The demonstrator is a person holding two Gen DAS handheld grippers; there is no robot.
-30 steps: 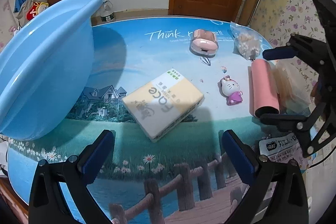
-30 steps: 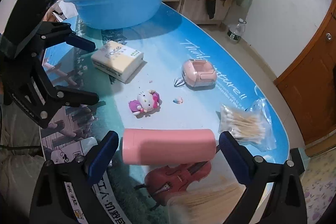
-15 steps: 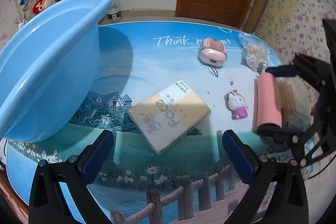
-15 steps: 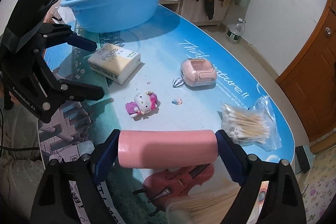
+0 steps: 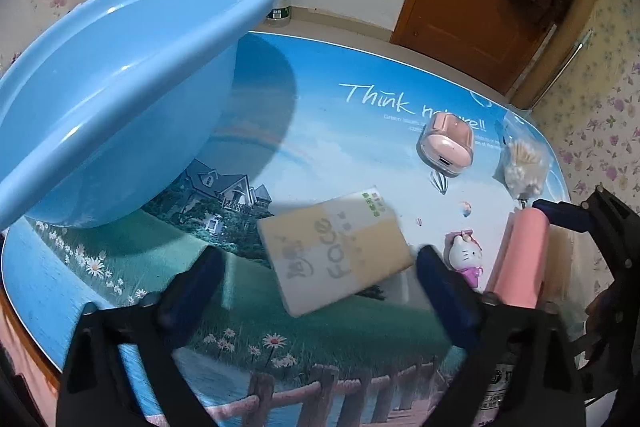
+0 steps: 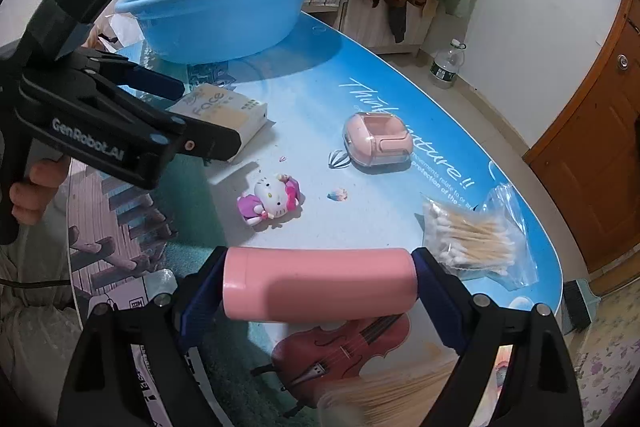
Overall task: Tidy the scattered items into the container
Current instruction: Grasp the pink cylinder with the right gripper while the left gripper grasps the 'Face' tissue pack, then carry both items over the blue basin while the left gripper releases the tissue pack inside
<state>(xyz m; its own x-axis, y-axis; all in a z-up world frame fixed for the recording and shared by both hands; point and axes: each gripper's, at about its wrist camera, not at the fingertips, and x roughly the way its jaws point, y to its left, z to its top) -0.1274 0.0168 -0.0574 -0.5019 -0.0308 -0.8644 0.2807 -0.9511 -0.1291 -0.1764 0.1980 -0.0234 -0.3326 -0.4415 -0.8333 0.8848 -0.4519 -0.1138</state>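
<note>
Right gripper (image 6: 320, 287) clamped on pink bottle (image 6: 320, 285) above the table (image 6: 304, 99), left gripper (image 5: 316, 291) spread wide around tissue pack (image 5: 334, 257), blue basin (image 5: 120, 75) beyond, cat toy (image 6: 270, 199) between.

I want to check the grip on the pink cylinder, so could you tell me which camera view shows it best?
The right wrist view: the pink cylinder lies crosswise in full view, clamped end to end by the right gripper. In the left wrist view it appears only at the right edge, foreshortened and partly hidden behind the left gripper.
</note>
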